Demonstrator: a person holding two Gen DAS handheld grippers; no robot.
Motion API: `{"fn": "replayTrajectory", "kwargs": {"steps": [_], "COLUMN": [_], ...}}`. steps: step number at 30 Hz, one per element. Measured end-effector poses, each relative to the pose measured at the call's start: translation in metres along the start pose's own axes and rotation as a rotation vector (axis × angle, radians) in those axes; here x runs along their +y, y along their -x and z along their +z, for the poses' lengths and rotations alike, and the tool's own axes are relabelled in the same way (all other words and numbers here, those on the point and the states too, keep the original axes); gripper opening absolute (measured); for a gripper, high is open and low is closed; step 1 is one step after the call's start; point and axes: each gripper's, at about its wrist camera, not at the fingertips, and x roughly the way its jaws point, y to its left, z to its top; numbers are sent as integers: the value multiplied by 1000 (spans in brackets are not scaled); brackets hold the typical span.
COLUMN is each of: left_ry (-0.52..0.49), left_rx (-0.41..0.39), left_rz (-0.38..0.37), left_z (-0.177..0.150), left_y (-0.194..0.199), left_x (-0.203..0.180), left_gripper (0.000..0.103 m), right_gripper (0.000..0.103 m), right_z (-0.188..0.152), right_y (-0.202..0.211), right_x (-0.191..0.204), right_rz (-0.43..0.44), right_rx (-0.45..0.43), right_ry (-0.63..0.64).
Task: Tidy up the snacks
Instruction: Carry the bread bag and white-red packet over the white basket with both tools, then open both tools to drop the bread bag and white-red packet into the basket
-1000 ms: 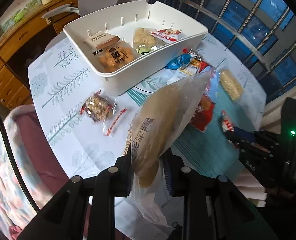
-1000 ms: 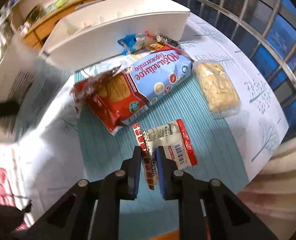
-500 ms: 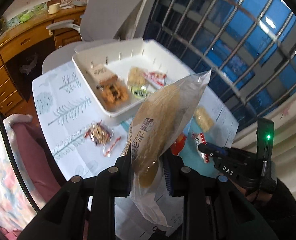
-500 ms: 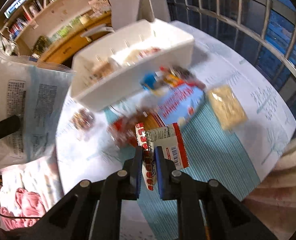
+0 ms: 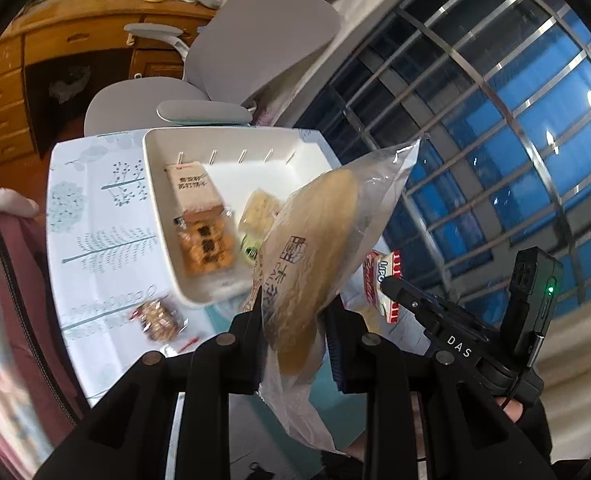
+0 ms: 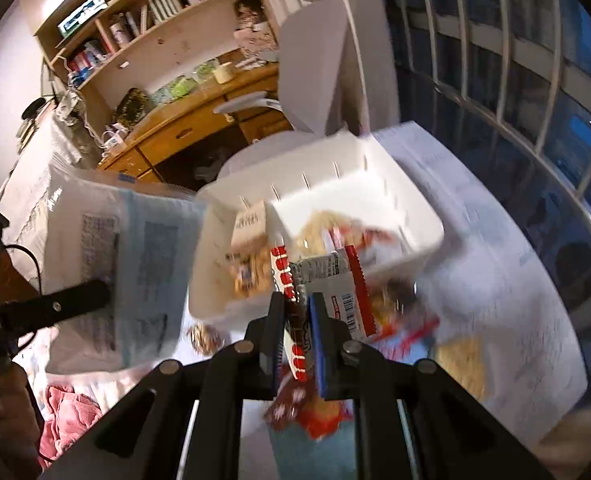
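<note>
This is a lived-in room of a home, a study or bedroom. A wooden desk with drawers stands under open shelves crowded with books and bottles. A grey office chair sits by a small table under a leaf-print cloth. A barred window shows dusk blue, and pink bedding lies nearby.

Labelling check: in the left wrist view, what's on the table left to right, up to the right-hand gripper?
Loose nut snack packet → white bin → orange cracker pack inside it → bagged flat bread in the left gripper → red-and-white packet → right gripper.
</note>
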Motion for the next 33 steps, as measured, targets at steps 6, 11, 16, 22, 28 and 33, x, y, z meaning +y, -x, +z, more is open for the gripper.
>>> {"fn": "replayTrajectory", "kwargs": {"steps": [6,11,16,22,28,33], "left_ry": [101,173,233,267,300,322], "left_rx": [-43,-66,-77,-80,-93,-68], "left_rz": [-11,-3,27,66,105,151], "left_z": [27,46,59,63,62,54], "left_y": [-28,-55,-82,-100,-100,-101], "left_x": [-6,-8,-8,-11,-21,-28], "left_gripper": [23,23,24,29,65,65], "right_gripper": [12,12,13,17,40,45], "right_z": [44,71,88,94,92,92], "right_y": [-24,-45,-62,-73,-79,-78], "right_x": [-16,-32,-47,-60,-74,-80], "right_rz": [42,79,109,132,153,161], "right_rx": [-5,9,33,57,102,111], "right_ry": [78,123,142,159,142,137]}}
